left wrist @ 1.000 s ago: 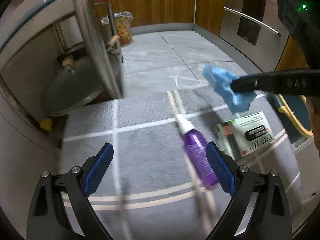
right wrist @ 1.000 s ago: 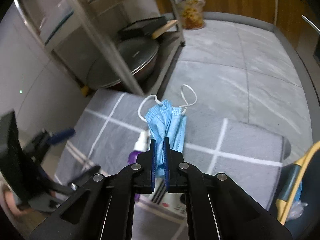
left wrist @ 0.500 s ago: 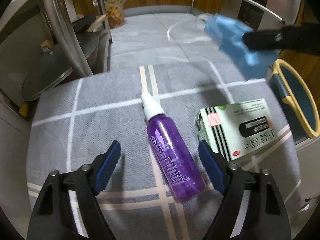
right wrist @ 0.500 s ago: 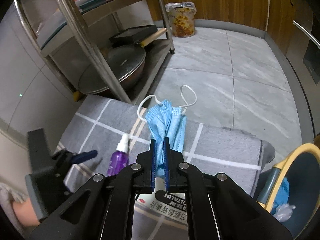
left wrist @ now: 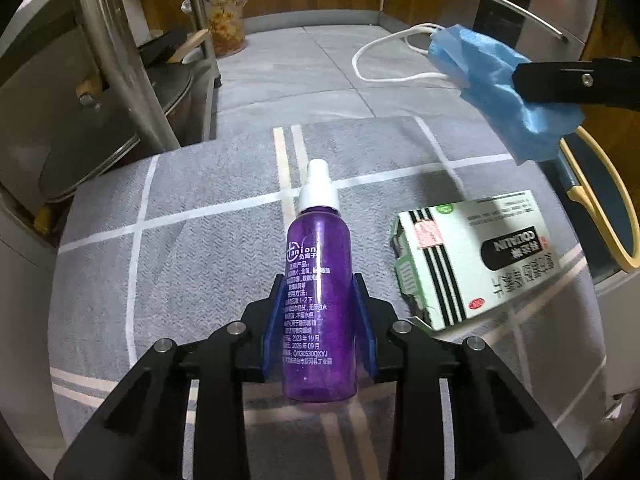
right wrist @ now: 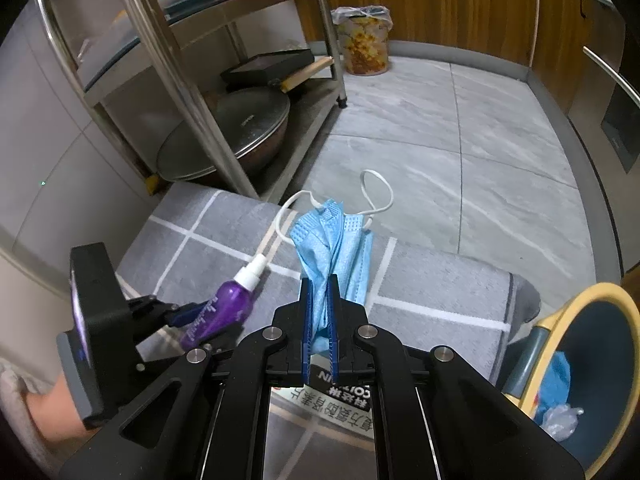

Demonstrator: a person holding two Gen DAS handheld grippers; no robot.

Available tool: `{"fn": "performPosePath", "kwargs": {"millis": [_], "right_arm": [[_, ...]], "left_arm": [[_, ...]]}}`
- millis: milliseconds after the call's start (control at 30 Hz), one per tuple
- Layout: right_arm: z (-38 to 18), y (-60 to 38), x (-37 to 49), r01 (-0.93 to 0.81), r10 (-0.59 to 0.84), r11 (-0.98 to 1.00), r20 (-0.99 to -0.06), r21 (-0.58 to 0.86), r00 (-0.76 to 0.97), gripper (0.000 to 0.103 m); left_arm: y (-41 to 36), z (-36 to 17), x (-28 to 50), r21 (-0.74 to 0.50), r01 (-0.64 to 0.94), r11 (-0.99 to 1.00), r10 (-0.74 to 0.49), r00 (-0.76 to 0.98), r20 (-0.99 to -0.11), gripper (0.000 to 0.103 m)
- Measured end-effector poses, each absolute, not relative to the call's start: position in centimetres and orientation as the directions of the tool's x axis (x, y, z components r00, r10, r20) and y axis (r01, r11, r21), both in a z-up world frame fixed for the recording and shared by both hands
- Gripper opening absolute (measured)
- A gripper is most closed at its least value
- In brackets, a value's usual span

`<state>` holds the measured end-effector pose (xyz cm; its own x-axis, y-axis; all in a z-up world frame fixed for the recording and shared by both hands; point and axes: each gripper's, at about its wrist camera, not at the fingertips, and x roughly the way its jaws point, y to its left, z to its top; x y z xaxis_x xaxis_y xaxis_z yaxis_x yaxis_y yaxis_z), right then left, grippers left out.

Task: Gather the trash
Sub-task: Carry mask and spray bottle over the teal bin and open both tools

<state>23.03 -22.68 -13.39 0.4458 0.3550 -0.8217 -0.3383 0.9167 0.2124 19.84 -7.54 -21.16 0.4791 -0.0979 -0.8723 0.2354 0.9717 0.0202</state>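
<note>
A purple spray bottle [left wrist: 318,280] with a white cap lies on the grey mat [left wrist: 200,240]. My left gripper [left wrist: 320,304] is shut on the bottle's body; it also shows in the right wrist view [right wrist: 188,316]. My right gripper [right wrist: 320,292] is shut on a blue face mask [right wrist: 332,240] and holds it in the air above the mat; the mask also shows in the left wrist view [left wrist: 496,88]. A white and green carton [left wrist: 472,256] lies on the mat right of the bottle. A blue bin with a yellow rim [right wrist: 592,368] stands at the right with blue trash inside.
A steel rack [right wrist: 192,92] with pans [right wrist: 228,132] stands at the left. A small lined bin [right wrist: 364,40] stands by the wooden cabinets at the back. Steel oven fronts [left wrist: 520,8] line the right side. Grey tile floor [right wrist: 460,140] lies beyond the mat.
My left gripper moved forward over the purple bottle and closed on it. My right gripper carried the mask up and to the right, toward the blue bin.
</note>
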Motion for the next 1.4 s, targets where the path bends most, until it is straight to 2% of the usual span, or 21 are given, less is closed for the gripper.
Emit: {"fn": "performPosePath", "kwargs": {"millis": [400,567,800,1100,1300,1400], "right_arm": [[-10.4,-24.4,19.2,-0.340,0.347,0.921,-0.799,0.190,0.492,0.008],[-8.8,-27.6,17.3,-0.299,0.333,0.934,-0.779,0.195,0.532,0.008],[-8.2,-35.7,15.4,-0.147,0.244,0.970,-0.773,0.195,0.585,0.008],[-10.3,-48.0,13.6,0.131,0.090,0.970,-0.804,0.204,0.588,0.008],[-13.7,-52.7,12.9,0.233,0.032,0.956,-0.853,0.178,0.521,0.008],[-15.1,-54.7,12.9,0.280,0.023,0.942,-0.868,0.186,0.497,0.008]], "left_arm": [[-8.5,-15.6,15.5,0.043,0.249,0.968,-0.115,0.586,-0.802,0.032],[-10.4,-12.5,13.8,0.035,0.291,0.956,-0.166,0.637,-0.753,0.032],[-16.5,-9.8,12.2,0.004,0.403,0.915,-0.283,0.647,-0.708,0.032],[-26.5,-10.6,11.8,-0.009,0.566,0.824,-0.394,0.562,-0.727,0.032],[-32.0,-12.4,13.5,-0.048,0.629,0.776,-0.440,0.485,-0.756,0.032],[-34.5,-13.2,14.1,-0.027,0.664,0.747,-0.444,0.468,-0.764,0.032]]}}
